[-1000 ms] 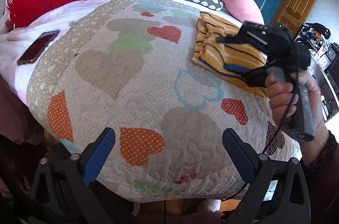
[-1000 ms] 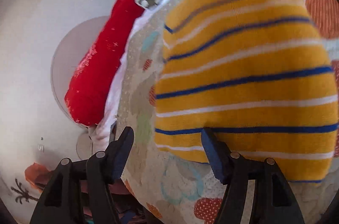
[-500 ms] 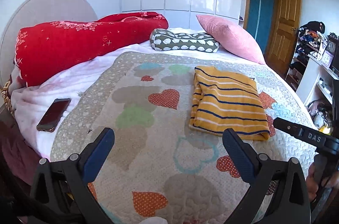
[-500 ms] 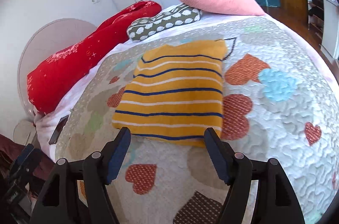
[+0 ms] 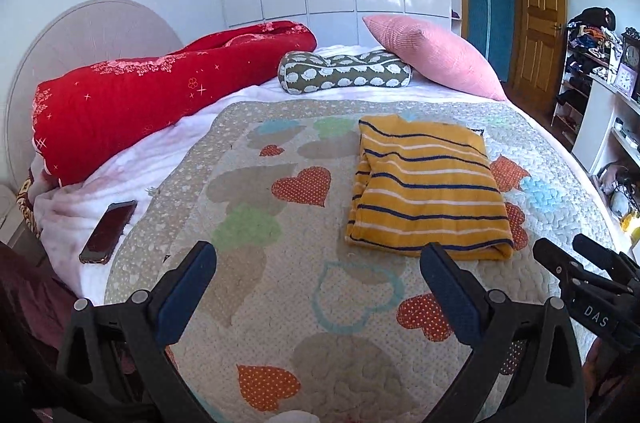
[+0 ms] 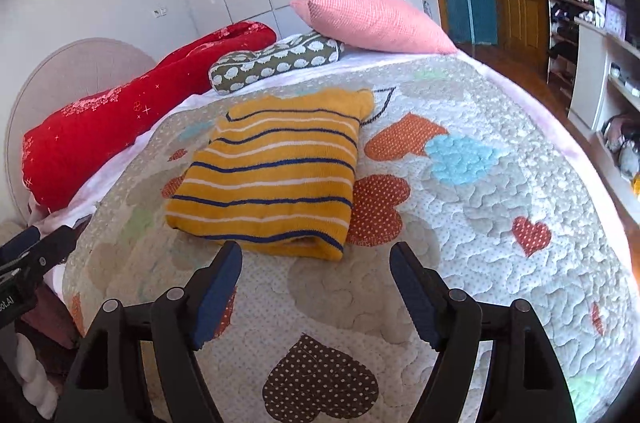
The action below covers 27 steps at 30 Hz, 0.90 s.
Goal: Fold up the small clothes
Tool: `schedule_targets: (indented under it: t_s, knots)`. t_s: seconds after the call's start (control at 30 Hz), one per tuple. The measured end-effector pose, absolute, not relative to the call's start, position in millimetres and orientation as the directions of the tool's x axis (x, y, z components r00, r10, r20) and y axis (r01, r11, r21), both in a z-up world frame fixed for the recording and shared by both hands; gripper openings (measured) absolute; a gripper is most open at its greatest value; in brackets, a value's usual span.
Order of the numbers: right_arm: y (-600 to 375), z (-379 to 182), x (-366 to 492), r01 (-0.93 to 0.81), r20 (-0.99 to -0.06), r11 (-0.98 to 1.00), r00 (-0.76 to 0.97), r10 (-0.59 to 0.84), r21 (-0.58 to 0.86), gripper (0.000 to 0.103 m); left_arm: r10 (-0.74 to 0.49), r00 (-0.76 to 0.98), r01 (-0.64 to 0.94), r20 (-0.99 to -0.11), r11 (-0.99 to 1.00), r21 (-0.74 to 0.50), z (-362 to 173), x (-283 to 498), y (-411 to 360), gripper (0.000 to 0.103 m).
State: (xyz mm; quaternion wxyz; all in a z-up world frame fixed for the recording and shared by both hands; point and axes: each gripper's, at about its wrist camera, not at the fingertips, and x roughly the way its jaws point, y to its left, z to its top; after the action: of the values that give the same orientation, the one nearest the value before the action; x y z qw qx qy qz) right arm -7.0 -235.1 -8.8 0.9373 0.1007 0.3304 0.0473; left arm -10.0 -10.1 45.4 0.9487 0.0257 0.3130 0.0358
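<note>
Mustard-yellow knit garment with navy and white horizontal stripes [image 5: 428, 187] [image 6: 272, 171] is lying folded into a compact, roughly rectangular stack, flat on the heart-patterned quilted bedspread [image 5: 280, 295] [image 6: 480, 223]. It's sitting right of centre in the left wrist view, mid-depth on the bed. Folded edge is facing near, layers showing at the near-right corner. Far edge is looking slightly uneven. Nothing is touching it.
</note>
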Motion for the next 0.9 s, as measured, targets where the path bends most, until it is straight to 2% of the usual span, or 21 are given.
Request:
schedule_targets:
  t_s: [0.13,0.37,0.6,0.73,0.9]
  knots:
    - [-229.0,-1.8,-14.7,-0.030,-0.573,0.985,0.811,0.123,0.169,0.091,0.048,0.802,-0.026,-0.595,0.999,0.045,48.9,-7.5,-14.5,0.102]
    - [-223.2,-16.1,-11.3,-0.044,-0.626,0.985,0.768,0.138,0.164,0.091,0.032,0.769,0.010,-0.638,0.998,0.063,34.4,0.5,-22.9,0.102]
    - [-218.9,-19.6,-2.6,-0.020,-0.657,0.993,0.748,0.090,0.113,0.095,-0.021,0.761,0.035,-0.648,0.999,0.008,34.7,0.7,-18.2,0.102]
    - [-218.0,-16.0,-1.0,0.008,-0.644,0.997,0.764,0.046,0.081,0.102,-0.047,0.743,0.041,-0.668,0.999,-0.024,29.2,4.1,-12.8,0.102]
    - [-218.4,-11.6,-3.4,-0.003,-0.605,0.994,0.794,0.068,0.108,0.102,-0.059,0.718,0.038,-0.693,0.998,-0.046,19.9,9.4,-10.0,0.102]
